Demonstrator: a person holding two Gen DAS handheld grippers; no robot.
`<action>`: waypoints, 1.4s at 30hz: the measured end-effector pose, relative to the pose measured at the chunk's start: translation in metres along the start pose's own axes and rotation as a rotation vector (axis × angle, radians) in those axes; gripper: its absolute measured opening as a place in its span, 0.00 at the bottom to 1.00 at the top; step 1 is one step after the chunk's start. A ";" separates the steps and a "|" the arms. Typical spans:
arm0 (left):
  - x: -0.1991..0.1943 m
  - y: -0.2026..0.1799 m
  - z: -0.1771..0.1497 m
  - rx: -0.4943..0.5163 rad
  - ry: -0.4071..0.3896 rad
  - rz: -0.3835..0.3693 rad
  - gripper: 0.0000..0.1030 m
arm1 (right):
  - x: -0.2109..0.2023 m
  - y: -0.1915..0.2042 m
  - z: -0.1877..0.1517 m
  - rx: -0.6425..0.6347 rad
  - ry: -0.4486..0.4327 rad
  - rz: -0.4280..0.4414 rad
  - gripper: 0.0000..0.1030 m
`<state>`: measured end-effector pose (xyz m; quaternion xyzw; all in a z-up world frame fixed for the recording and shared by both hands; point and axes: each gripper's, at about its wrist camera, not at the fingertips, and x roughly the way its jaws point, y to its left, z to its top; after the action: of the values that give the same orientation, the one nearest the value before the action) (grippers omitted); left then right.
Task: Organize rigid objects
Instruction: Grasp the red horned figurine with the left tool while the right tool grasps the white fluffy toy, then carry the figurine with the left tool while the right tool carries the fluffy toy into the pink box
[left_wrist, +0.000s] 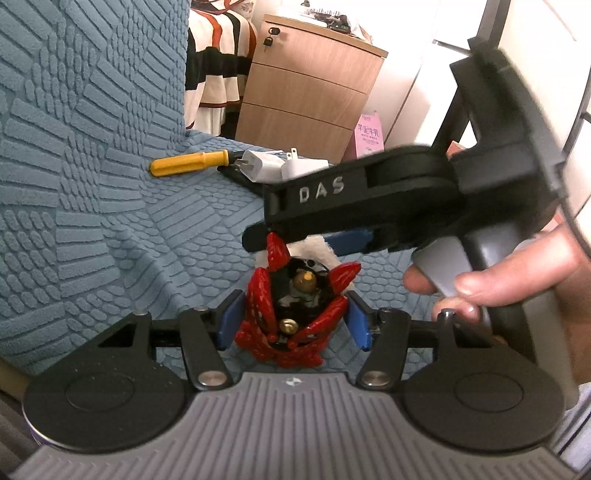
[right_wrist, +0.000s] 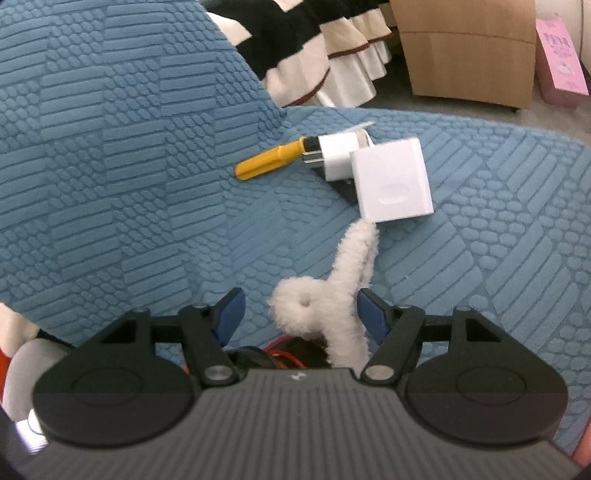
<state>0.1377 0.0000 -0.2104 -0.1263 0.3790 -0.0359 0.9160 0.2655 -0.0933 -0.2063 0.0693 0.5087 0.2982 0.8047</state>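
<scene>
The red-and-black hair clip (left_wrist: 291, 317) sits right between the left gripper (left_wrist: 293, 323) jaws, half open, pads seemingly pressing its sides. The fuzzy white clip (right_wrist: 325, 310) lies between the right gripper (right_wrist: 301, 314) jaws, not touching yet. Looks like pickup time: squeeze, then lift toward the chargers (right_wrist: 388, 181) ahead.

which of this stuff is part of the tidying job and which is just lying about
In the job:
- red and black spiky hair claw clip, between the left gripper fingers
- fluffy cream hair claw clip, between the right gripper fingers
- yellow-handled screwdriver
- two white plug chargers

Lying about:
- wooden drawer cabinet
- pink carton
- striped frilled cloth
</scene>
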 end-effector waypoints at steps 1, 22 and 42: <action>0.000 0.000 0.000 0.001 0.001 -0.001 0.62 | 0.004 -0.003 -0.001 0.010 0.018 -0.014 0.68; -0.018 0.015 0.002 -0.109 -0.003 -0.027 0.61 | -0.017 -0.007 -0.020 0.095 -0.046 -0.041 0.50; -0.061 0.006 0.023 -0.166 -0.028 -0.030 0.61 | -0.113 -0.003 -0.050 0.101 -0.132 -0.144 0.50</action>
<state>0.1110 0.0199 -0.1543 -0.2081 0.3660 -0.0162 0.9069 0.1896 -0.1672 -0.1435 0.0927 0.4727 0.2084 0.8512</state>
